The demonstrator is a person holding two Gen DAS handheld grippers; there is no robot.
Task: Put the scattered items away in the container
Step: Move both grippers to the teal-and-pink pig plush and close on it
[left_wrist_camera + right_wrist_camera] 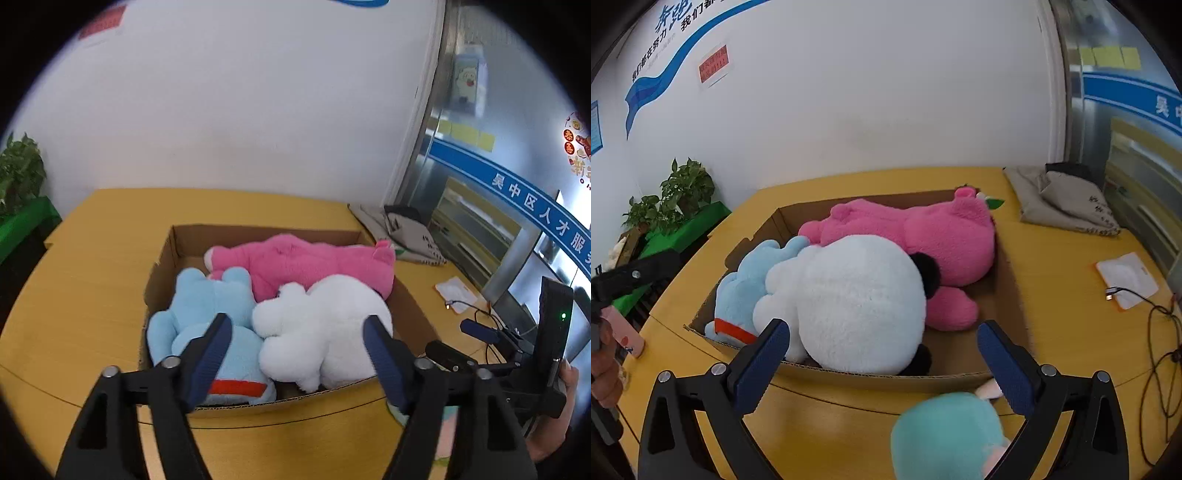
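three plushies in box, teal one waiting outside

cardboard box (964, 382) is sitting mid-worktop (1052, 266), holding 3 toys: pink plush (923, 236) lying along the far wall, blue plush (207, 310) w/ a red collar in the near-left corner, white plush (849, 302) w/ black ears pressing against both. teal plush (945, 435) is resting on the worktop just outside the box's near wall, beside the right gripper (882, 363). left gripper (299, 354) is hovering over the box's near edge. both sets of jaws are standing released, gripping nothing. grey cloth (1063, 199) is lying at the far right corner; white packet (1126, 277) & cable near the right edge.
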